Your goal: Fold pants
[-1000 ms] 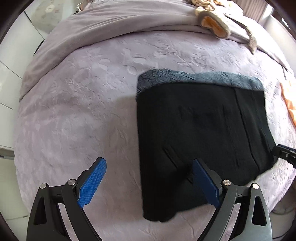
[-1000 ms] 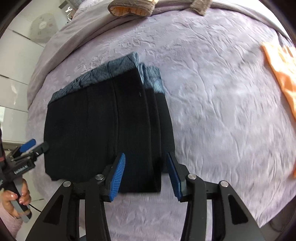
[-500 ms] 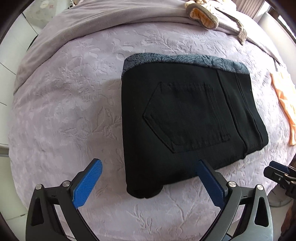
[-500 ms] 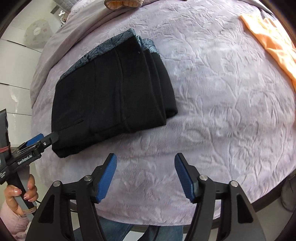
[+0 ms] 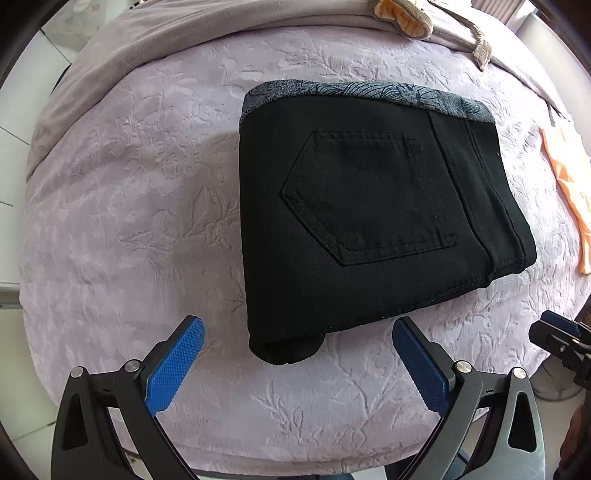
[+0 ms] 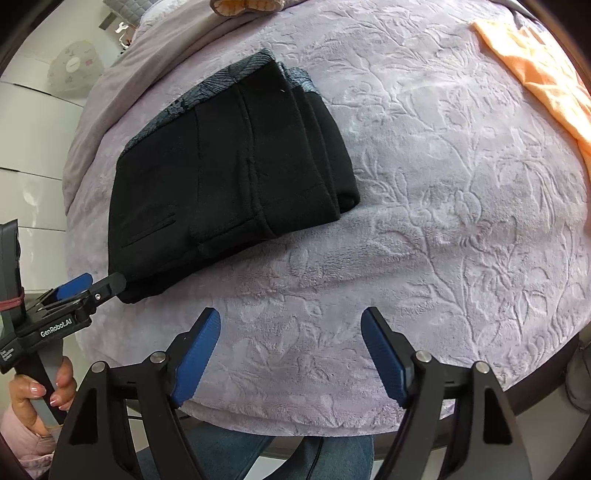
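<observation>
The black pants (image 5: 369, 229) lie folded into a compact rectangle on the lilac embossed bedspread (image 5: 129, 221), back pocket up, patterned grey waistband at the far edge. They also show in the right wrist view (image 6: 229, 177). My left gripper (image 5: 299, 354) is open and empty, just short of the pants' near folded corner. My right gripper (image 6: 291, 343) is open and empty, over bare bedspread to the right of and nearer than the pants. The left gripper shows at the left in the right wrist view (image 6: 85, 288), its tips at the pants' corner.
An orange cloth (image 6: 535, 70) lies at the bedspread's far right and shows in the left wrist view (image 5: 569, 184). A grey blanket (image 5: 184, 40) and a tan-and-orange item (image 5: 402, 14) lie along the far edge. The bed's near edge drops off just below both grippers.
Both grippers have pulled back off the pants toward the near edge of the bed. The right gripper's jaws, earlier narrow around the pants' edge, have opened wide. The pants stay folded.
</observation>
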Tool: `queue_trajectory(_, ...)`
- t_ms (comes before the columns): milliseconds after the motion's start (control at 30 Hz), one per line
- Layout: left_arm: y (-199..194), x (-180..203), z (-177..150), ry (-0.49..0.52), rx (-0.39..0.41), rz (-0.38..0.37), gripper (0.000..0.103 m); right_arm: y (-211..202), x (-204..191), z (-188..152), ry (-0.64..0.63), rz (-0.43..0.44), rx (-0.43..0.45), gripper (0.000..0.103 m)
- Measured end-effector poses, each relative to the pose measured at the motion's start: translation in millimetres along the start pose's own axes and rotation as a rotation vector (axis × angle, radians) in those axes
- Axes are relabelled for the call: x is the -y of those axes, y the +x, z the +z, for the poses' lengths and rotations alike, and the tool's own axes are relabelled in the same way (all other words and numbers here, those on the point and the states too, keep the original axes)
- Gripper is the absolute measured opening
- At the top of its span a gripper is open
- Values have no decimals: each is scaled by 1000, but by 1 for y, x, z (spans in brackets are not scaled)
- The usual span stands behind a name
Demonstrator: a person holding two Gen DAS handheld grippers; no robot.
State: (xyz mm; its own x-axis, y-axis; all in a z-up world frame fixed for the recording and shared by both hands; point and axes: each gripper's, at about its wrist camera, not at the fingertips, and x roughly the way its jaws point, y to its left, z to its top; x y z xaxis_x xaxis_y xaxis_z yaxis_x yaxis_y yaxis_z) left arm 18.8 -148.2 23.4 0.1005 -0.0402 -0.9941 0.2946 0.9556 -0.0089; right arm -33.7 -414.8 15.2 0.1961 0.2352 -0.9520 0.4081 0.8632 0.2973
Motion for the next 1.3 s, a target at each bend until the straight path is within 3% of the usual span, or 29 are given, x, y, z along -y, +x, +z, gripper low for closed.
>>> queue_trajectory(367,9,-15,11,-64,-53,-33,102,-2,14,8,21,21,-12,81)
queue_trajectory(600,13,-28,22,-110,-52,4,102,-4,21,25,-1,20,-22,81)
queue_trajectory(833,25,-47,34,-156,-76,-58,102,-3,35,44,0,52,-32,81)
queue_trajectory(1100,36,-79,71,-196,-33,-94,102,9,54,71,3,130,-65,82)
queue_trajectory(1300,54,-84,101,-147,16,-161,102,20,66,97,-30,212,-71,82)
